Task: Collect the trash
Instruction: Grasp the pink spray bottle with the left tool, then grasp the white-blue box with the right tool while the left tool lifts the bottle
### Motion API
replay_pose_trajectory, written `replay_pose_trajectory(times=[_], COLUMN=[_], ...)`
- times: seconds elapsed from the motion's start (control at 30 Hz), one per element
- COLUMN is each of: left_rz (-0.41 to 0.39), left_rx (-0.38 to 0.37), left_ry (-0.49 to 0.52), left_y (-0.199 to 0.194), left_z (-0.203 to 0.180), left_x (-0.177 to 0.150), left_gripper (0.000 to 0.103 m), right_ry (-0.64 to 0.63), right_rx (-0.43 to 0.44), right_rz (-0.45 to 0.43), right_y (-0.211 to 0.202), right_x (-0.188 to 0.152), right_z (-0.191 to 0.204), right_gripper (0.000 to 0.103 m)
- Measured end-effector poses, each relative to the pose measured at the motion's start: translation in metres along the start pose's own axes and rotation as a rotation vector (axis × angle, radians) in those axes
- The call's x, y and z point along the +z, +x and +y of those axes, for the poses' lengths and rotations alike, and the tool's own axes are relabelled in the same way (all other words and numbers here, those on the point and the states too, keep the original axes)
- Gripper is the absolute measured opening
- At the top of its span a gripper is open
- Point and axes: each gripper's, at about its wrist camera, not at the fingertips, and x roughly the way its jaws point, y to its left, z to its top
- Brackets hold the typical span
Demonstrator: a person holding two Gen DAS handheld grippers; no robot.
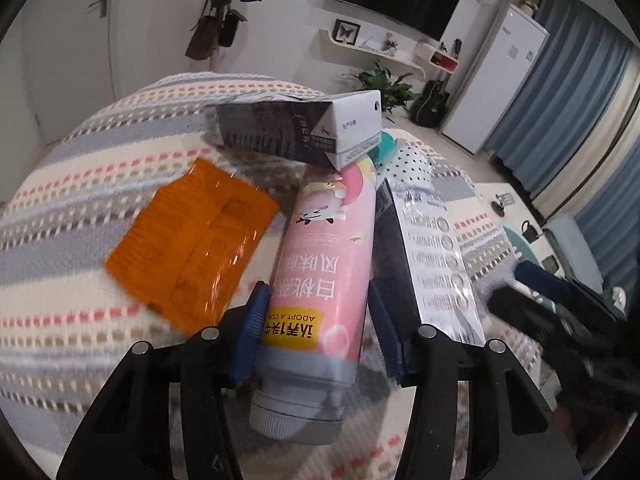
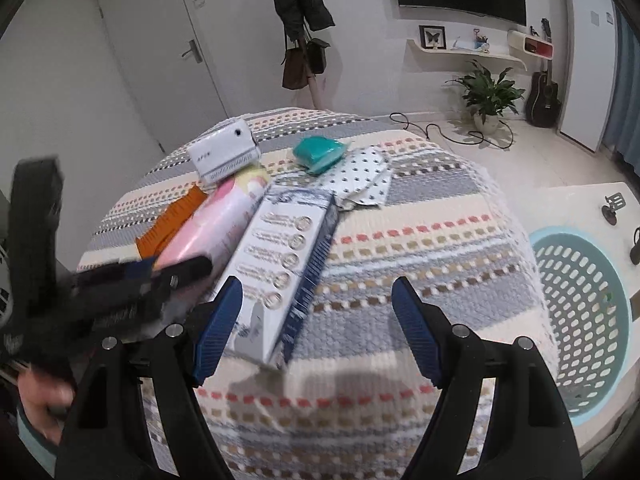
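1. On the striped knitted cloth, one left gripper is straddling one pink bottle; its left blue pad is touching the label while the right pad is standing just clear, so the grip is narrow, not yet clamped.
2. Lying with its grey cap nearest, the bottle is showing a yellow patch reading "ADOPT A COW", Chinese characters and a cartoon animal.
3. Just right of it, one long white-and-blue box is resting, printed with a column of round seals; the text is too blurred to read.
4. One right gripper is hovering wide over that box's near end, holding nothing.
5. Left of the bottle, one orange wrapper is lying flat.
6. Farther off, one dark-and-white carton is leaning on the bottle's far end.
7. Far right, one teal packet is sitting on one dotted white sheet.
8. Beside the cloth's right edge, one teal perforated basket is standing.
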Motion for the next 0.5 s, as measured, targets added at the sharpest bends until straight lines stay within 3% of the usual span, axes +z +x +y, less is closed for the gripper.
replay_pose_trajectory(times=[0.1, 0.3, 0.5], left_rz=[-0.006, -0.016, -0.045], left_rx=[-0.029, -0.021, 0.073], left_ry=[-0.059, -0.082, -0.106], left_y=[-0.018, -0.051, -0.079], left_z=[0.010, 0.020, 0.037], left_x=[-0.021, -0.063, -0.088], left_gripper=[0.049, 0.048, 0.048], right_ry=[0.014, 0.030, 0.047], right_rx=[0.017, 0.001, -0.019], right_rz=[0.031, 0.098, 0.137], right_y=[0.013, 0.043, 0.062], right_x=[0.006, 0.012, 0.021], right_z=[0.006, 0.024, 0.040], right_gripper=[0.073, 0.073, 0.073])
